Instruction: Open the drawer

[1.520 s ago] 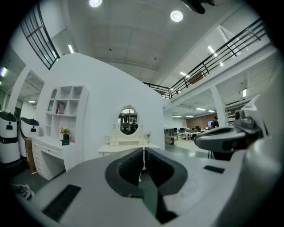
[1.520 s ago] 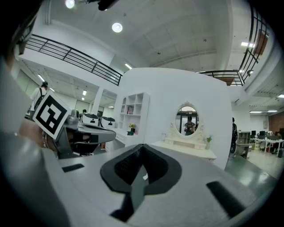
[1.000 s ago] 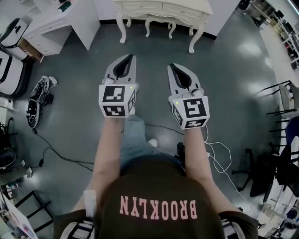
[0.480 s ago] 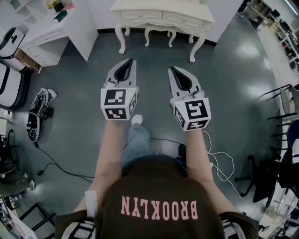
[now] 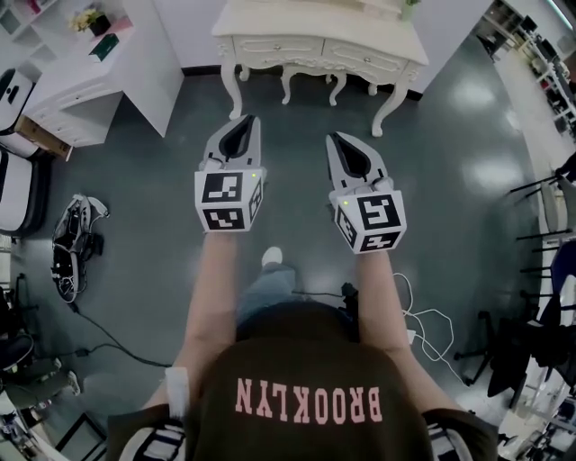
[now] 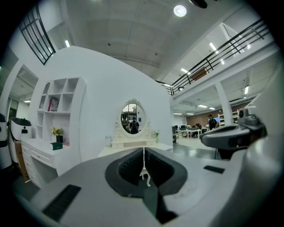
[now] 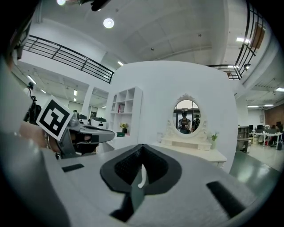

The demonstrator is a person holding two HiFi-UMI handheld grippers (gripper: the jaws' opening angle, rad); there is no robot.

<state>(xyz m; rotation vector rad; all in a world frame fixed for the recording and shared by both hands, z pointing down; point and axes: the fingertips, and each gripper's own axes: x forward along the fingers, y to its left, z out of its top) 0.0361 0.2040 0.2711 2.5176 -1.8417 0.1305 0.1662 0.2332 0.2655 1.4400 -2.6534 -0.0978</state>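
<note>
Out on the grey floor, the white table looms closer than a second ago.
Left claw and right claw both clamped shut, empty, well short of its drawer.

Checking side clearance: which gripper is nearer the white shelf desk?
Left. The left gripper is just right of the white shelf desk, not touching it; the right gripper sits farther right, beyond the left one.

White shelf unit at left, oval mirror, looped white cable on grey floor
</note>
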